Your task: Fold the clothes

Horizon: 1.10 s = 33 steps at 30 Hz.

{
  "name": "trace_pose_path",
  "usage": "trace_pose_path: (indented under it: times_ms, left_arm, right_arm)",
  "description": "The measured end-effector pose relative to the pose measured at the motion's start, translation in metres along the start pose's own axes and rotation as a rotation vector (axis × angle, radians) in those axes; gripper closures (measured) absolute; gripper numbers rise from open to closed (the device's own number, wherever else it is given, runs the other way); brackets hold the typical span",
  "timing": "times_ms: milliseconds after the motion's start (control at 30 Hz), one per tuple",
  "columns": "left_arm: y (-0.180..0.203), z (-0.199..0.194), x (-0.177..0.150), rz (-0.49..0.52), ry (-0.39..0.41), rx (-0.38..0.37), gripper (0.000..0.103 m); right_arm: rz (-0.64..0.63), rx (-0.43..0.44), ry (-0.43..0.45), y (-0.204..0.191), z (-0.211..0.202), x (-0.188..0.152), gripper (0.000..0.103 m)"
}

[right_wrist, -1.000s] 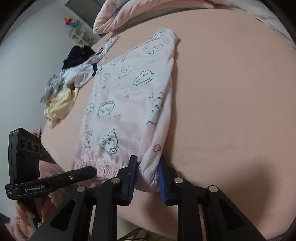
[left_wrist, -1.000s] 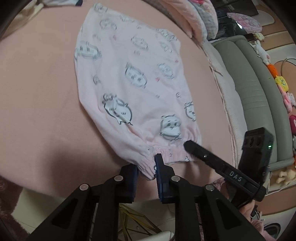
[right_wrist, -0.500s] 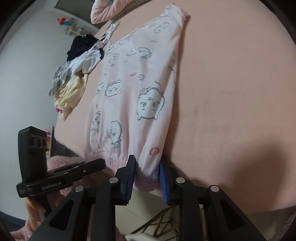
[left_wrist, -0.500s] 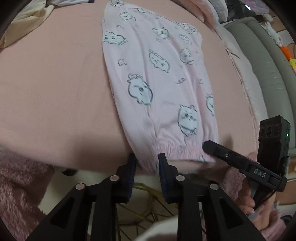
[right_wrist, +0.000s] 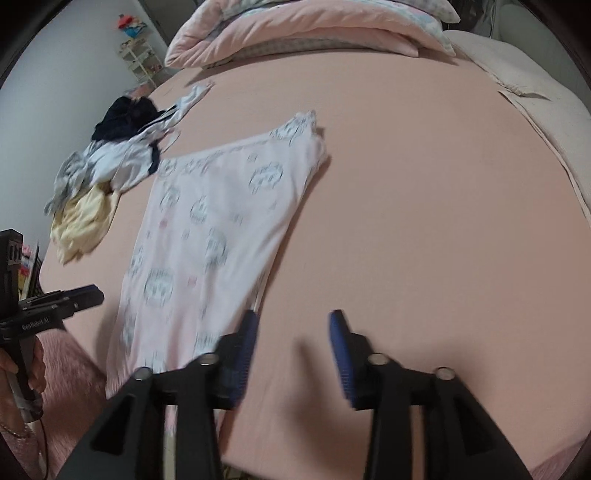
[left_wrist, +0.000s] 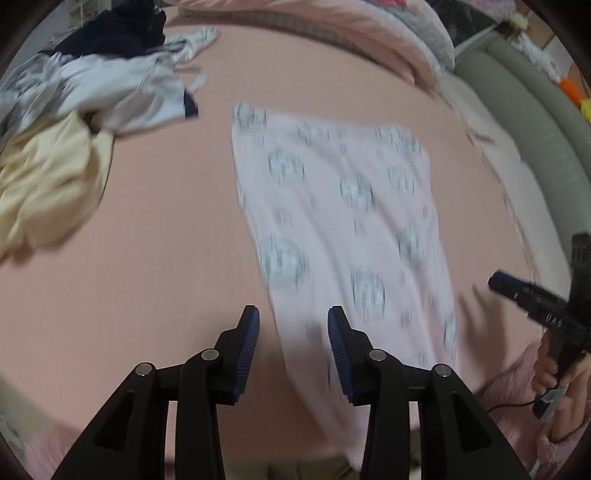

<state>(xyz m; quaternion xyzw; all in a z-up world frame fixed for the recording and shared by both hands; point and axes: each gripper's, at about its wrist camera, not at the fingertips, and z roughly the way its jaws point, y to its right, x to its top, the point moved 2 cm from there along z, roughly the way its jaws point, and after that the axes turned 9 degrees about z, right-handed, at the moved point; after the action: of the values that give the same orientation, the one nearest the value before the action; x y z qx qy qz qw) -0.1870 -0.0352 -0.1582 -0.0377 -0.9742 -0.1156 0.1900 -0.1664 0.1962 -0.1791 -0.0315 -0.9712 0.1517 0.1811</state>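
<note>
Now, line by line:
Garment: a pale pink garment (left_wrist: 343, 221) printed with grey cartoon faces lies flat on the bed (left_wrist: 155, 229), running from the near edge toward the middle; the print is blurred.
Left gripper (left_wrist: 293, 325): its jaws are opening, set apart over the garment's near left edge, with cloth in sight between them but neither pad pressing on it.
Right gripper (right_wrist: 293, 328): its jaws are opening too; the left pad hangs just over the garment's near right corner, the right pad over bare sheet, nothing gripped.
Other clothes: a heap of white, dark and yellow clothes (right_wrist: 107, 173) sits at the bed's left edge, apart from the garment.
Bedding: a folded pink quilt (right_wrist: 306, 33) lies along the far edge.
Person: a hand (left_wrist: 565, 398) in a fuzzy pink sleeve holds the right gripper's handle at the near right.
</note>
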Motion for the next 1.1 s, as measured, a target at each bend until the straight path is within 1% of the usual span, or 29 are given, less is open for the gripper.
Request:
trace_pose_path:
  times_ms: [33, 67, 133, 200, 267, 367, 500, 600, 633, 667, 733, 767, 800, 833, 867, 900, 1000, 1033, 1100]
  left_arm:
    - [-0.004, 0.003, 0.012, -0.006, 0.011, -0.001, 0.062]
    - [-0.009, 0.007, 0.025, -0.016, 0.020, 0.002, 0.062]
    - [-0.029, 0.015, 0.046, -0.048, 0.035, -0.016, 0.062]
    - [-0.046, 0.026, 0.064, -0.077, 0.051, -0.033, 0.062]
    - [-0.058, 0.041, 0.079, -0.087, 0.050, -0.024, 0.062]
    - [-0.074, 0.067, 0.099, -0.097, 0.039, -0.032, 0.062]
    - [-0.085, 0.091, 0.115, -0.087, 0.043, -0.057, 0.062]
    - [-0.091, 0.097, 0.120, -0.090, 0.087, -0.093, 0.060]
    - [-0.092, 0.098, 0.122, -0.088, 0.100, -0.104, 0.059]
    - [-0.092, 0.100, 0.123, -0.083, 0.110, -0.111, 0.058]
    - [-0.088, 0.102, 0.125, -0.043, 0.115, -0.106, 0.058]
    - [-0.084, 0.102, 0.127, -0.011, 0.112, -0.098, 0.067]
    - [-0.080, 0.102, 0.128, 0.018, 0.111, -0.097, 0.083]
    - [-0.079, 0.099, 0.129, 0.018, 0.120, -0.116, 0.093]
    - [-0.077, 0.096, 0.129, 0.017, 0.129, -0.135, 0.093]
    - [-0.075, 0.092, 0.130, 0.019, 0.144, -0.152, 0.093]
    - [-0.068, 0.067, 0.134, 0.046, 0.227, -0.181, 0.093]
    - [-0.065, 0.064, 0.136, 0.062, 0.238, -0.186, 0.093]
    - [-0.059, 0.071, 0.143, 0.093, 0.225, -0.183, 0.093]
  right_arm:
    - [0.007, -0.008, -0.004, 0.001, 0.004, 0.011, 0.055]
    - [0.016, -0.017, -0.006, 0.003, 0.008, 0.022, 0.054]
    - [0.047, -0.018, 0.002, 0.007, 0.016, 0.045, 0.053]
    - [0.086, 0.010, 0.009, 0.012, 0.024, 0.066, 0.051]
    - [0.128, 0.040, 0.011, 0.016, 0.037, 0.087, 0.045]
    - [0.155, 0.050, 0.016, 0.020, 0.061, 0.119, 0.044]
    - [0.134, 0.016, 0.014, 0.018, 0.099, 0.158, 0.044]
    - [0.111, 0.026, -0.023, 0.012, 0.128, 0.177, 0.044]
    - [0.099, 0.028, -0.040, 0.009, 0.138, 0.182, 0.043]
    - [0.079, 0.026, -0.047, 0.005, 0.147, 0.187, 0.038]
    - [0.011, 0.030, -0.026, -0.007, 0.154, 0.194, 0.032]
    - [-0.025, 0.031, -0.016, -0.014, 0.156, 0.195, 0.040]
    - [-0.060, 0.032, -0.006, -0.021, 0.158, 0.197, 0.054]
    - [-0.090, 0.036, 0.003, -0.027, 0.160, 0.199, 0.092]
    - [-0.088, 0.056, 0.006, -0.029, 0.158, 0.200, 0.094]
    - [-0.084, 0.075, 0.012, -0.031, 0.154, 0.200, 0.094]
    - [-0.030, 0.150, 0.100, -0.023, 0.121, 0.202, 0.095]
    - [-0.013, 0.169, 0.136, -0.019, 0.108, 0.203, 0.095]
    - [0.013, 0.184, 0.191, -0.007, 0.089, 0.204, 0.095]
